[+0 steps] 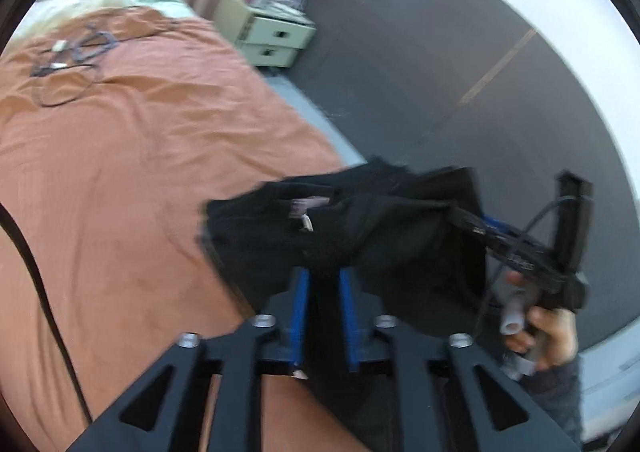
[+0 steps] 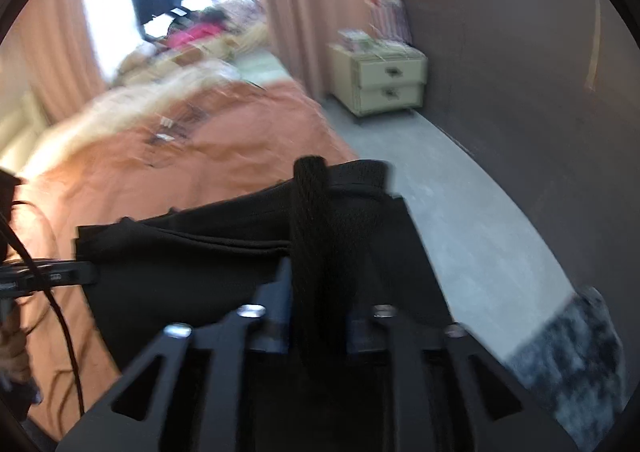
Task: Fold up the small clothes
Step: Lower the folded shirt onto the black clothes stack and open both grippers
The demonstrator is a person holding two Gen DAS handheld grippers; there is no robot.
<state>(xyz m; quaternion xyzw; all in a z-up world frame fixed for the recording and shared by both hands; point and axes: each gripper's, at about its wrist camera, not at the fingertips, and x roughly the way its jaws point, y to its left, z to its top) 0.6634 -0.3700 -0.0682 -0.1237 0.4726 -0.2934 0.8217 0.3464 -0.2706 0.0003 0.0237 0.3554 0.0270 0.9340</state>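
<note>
Grippers [image 1: 324, 276] above orange bedspread [image 1: 120, 156]

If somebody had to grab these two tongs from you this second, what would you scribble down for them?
Left tongs: black garment lies between the blue fingers; too blurred to tell if they grip it.
Right tongs: a bunched edge of the same garment runs between them; grip just as unclear.
Where things are: the garment hangs stretched between both tongs, over the near corner of the bed with the orange cover, not lying flat on it.
Done: garment picked up.
Left: no tidy fold visible yet. Probably lay it on the cover and fold it there.
</note>
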